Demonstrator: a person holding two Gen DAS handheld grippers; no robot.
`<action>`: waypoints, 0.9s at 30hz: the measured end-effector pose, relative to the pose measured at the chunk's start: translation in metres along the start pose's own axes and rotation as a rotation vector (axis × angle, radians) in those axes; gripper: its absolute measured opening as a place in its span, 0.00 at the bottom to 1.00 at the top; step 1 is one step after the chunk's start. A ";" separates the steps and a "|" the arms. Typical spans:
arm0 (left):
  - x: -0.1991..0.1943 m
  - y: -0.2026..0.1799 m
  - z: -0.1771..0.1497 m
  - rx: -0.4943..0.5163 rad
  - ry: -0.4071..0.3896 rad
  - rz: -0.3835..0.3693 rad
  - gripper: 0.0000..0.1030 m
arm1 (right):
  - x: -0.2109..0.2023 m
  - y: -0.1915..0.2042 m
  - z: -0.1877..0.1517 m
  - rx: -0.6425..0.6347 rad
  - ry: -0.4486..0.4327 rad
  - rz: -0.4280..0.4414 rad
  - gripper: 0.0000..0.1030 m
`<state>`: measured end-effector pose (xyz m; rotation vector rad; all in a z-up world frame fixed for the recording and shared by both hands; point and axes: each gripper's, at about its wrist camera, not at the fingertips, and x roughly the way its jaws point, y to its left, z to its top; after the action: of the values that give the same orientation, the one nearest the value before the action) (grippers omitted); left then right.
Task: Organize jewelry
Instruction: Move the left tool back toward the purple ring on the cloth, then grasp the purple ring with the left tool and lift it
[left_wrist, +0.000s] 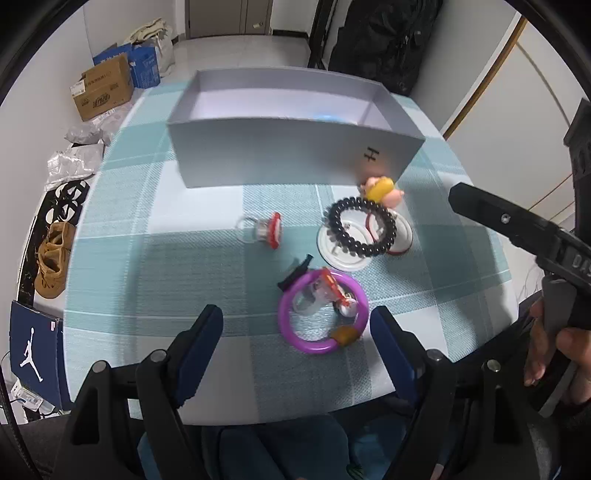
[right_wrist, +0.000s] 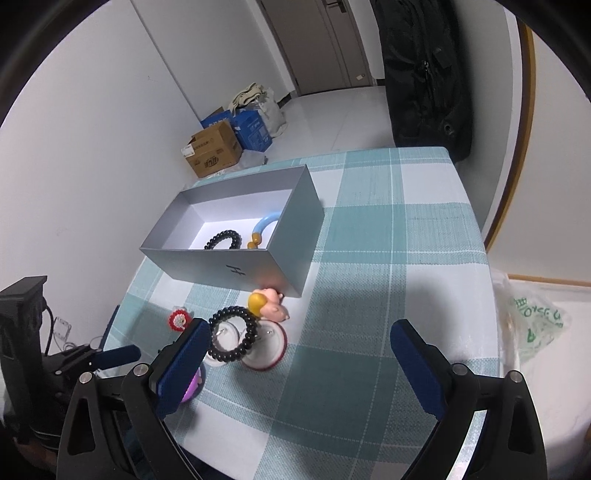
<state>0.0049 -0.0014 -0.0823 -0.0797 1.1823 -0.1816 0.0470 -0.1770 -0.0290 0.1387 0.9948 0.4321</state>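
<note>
An open grey box (left_wrist: 295, 155) stands at the back of the checked table. In the right wrist view the box (right_wrist: 236, 273) holds a black bead bracelet (right_wrist: 223, 240) and a blue bangle (right_wrist: 264, 229). A purple bangle (left_wrist: 321, 314) lies just ahead of my left gripper (left_wrist: 295, 343), which is open with nothing held. Further off, another black bead bracelet (left_wrist: 364, 225) rests across two round badges (left_wrist: 343, 251). A pink and yellow toy (left_wrist: 382, 190) sits by the box. My right gripper (right_wrist: 301, 365) hovers open over the cloth beside the bracelet (right_wrist: 234, 336).
A red flower ring (left_wrist: 269, 229) lies left of the badges. Small red and clear pieces (left_wrist: 328, 288) sit inside the purple bangle. A plastic bag with green print (right_wrist: 535, 321) lies right of the table. Cardboard boxes (right_wrist: 214, 153) and a black bag (right_wrist: 424, 74) stand beyond it.
</note>
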 end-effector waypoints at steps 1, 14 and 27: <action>0.003 -0.002 -0.001 0.005 0.008 0.013 0.76 | 0.000 0.000 0.000 0.000 0.001 0.000 0.96; 0.008 -0.020 -0.005 0.088 0.002 0.065 0.62 | -0.002 0.001 0.000 0.003 -0.002 0.007 0.96; 0.000 -0.017 0.000 0.065 0.003 -0.015 0.37 | -0.002 0.000 0.000 0.005 0.000 0.007 0.96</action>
<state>0.0032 -0.0178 -0.0796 -0.0317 1.1783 -0.2335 0.0461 -0.1774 -0.0271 0.1469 0.9958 0.4358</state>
